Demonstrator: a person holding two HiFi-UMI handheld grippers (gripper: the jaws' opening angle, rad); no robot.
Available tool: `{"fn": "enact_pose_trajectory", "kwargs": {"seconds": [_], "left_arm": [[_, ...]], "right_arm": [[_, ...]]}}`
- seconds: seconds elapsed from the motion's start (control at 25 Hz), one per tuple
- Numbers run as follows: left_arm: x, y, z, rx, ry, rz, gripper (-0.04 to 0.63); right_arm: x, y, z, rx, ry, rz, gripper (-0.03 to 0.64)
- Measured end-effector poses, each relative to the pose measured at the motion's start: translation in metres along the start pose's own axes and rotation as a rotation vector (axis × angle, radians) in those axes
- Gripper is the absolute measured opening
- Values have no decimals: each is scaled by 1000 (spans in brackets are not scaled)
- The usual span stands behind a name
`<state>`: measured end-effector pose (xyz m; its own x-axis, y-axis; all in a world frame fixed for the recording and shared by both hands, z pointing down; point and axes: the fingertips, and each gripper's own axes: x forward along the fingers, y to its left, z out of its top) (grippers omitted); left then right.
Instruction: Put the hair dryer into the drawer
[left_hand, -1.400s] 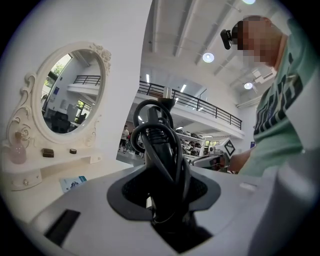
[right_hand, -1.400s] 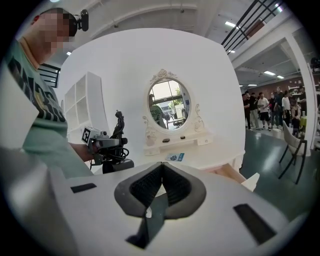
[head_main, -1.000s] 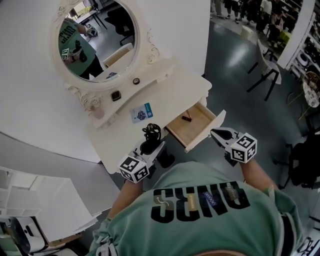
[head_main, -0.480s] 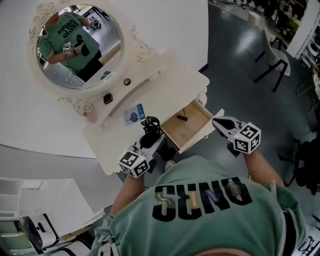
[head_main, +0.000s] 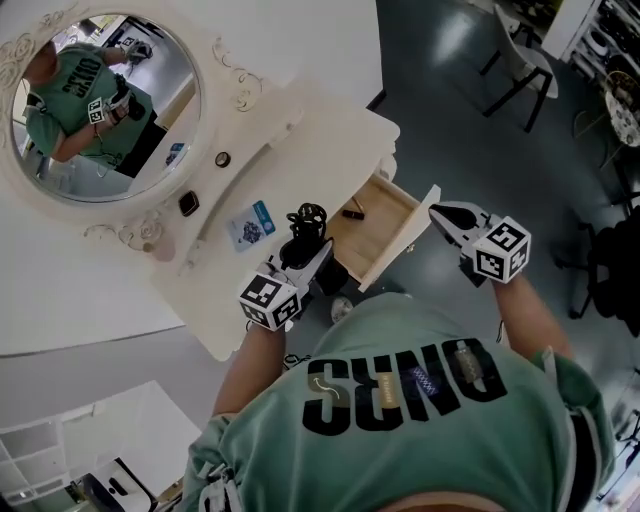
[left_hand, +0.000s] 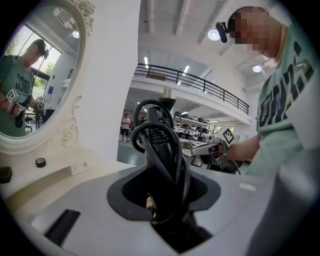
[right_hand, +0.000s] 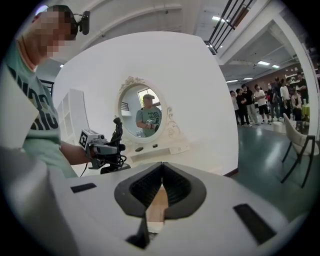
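Note:
My left gripper (head_main: 303, 262) is shut on the black hair dryer (head_main: 300, 245), whose coiled cord (head_main: 307, 217) stands up above the jaws. Seen from the left gripper view, the hair dryer (left_hand: 160, 145) fills the gap between the jaws. It hangs at the table's front edge, just left of the open wooden drawer (head_main: 378, 228). A small dark item (head_main: 353, 213) lies inside the drawer. My right gripper (head_main: 440, 213) hovers by the right end of the drawer's front panel. Its jaws meet at the tips and hold nothing (right_hand: 161, 172).
The cream dressing table (head_main: 310, 140) carries a round mirror (head_main: 100, 110), a blue-and-white card (head_main: 250, 222) and two small dark items (head_main: 187, 204) on its shelf. A chair (head_main: 515, 60) stands on the grey floor beyond. People stand far off in the right gripper view.
Both hands have shifted along the table front, and the head camera has swung with them. The dryer now hangs closer to the drawer's left side. Neither grip has changed.

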<state>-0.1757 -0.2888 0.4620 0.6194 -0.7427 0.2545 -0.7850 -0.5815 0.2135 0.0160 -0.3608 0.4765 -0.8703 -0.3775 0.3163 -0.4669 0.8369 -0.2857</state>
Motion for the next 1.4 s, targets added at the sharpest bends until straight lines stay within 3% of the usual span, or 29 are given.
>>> {"fn": "enact_pose_trajectory", "kwargs": {"seconds": [0.36,0.6,0.92,1.4], "left_arm": [[51,32,-61,14,149,-63,161],[100,38,-105,60,303,-126,161],[158,40,-152,87,432,-184,161],[212,56,-251,36,696,-137,161]], "right_arm": [[38,-23,-34,29,51,-35,-6],[51,-39,-63,67,74,-40,-6],[55,-62,-94,119,80,-47,-6],[55,-84,-129,186,108,-55,-5]]}}
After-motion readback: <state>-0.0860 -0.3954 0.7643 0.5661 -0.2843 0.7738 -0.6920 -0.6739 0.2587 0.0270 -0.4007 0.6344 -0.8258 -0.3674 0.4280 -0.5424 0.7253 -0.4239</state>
